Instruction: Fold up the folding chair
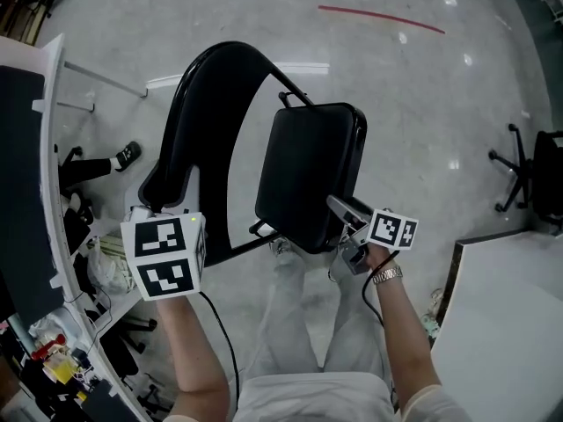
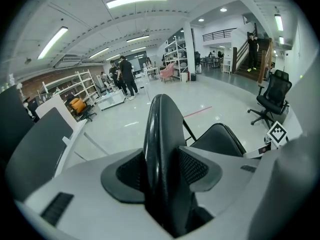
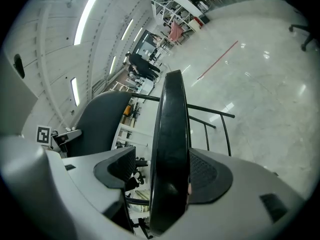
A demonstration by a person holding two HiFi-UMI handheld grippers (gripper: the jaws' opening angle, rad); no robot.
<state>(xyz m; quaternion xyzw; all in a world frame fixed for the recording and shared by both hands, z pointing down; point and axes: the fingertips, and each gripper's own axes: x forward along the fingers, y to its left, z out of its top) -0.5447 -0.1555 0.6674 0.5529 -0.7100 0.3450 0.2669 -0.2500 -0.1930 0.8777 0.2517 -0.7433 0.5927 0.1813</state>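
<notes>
**Position.** One folding chair (image 1: 264, 148), black, is directly in front of the person's legs on the pale floor (image 1: 422, 104). Its feet are not in view. It is part folded: the seat (image 1: 308, 174) is tipped steeply up, but an open gap separates it from the backrest (image 1: 198, 121).

**Grippers.** The left gripper (image 1: 163, 202) is clamped on the lower edge of the backrest; in its own view both pads press the padded edge (image 2: 162, 129), with no gap. The right gripper (image 1: 339, 207) is clamped on the near edge of the seat; in its own view the seat edge (image 3: 170, 134) runs upright between the closed jaws.

**Step in hand, as judged.** Closing the seat against the backrest.
- Hold the backrest steady with the left gripper as the fixed side.
- Swing the seat edge towards it with the right gripper along the hinge's arc, not straight across.
- Both holds are on smooth, rounded padding near an edge, so slipping is the main risk. Keep the pressure square.
- Keep the frame upright, or the chair may tip away.

**Count.**
- Folding chairs: one, with one seat and one backrest.
- Grippers: two, both loaded.
- Office chairs in the head view: one (image 1: 532, 170), at the right, well apart from the folding chair.
- Red line on the floor: one (image 1: 378, 18).
</notes>
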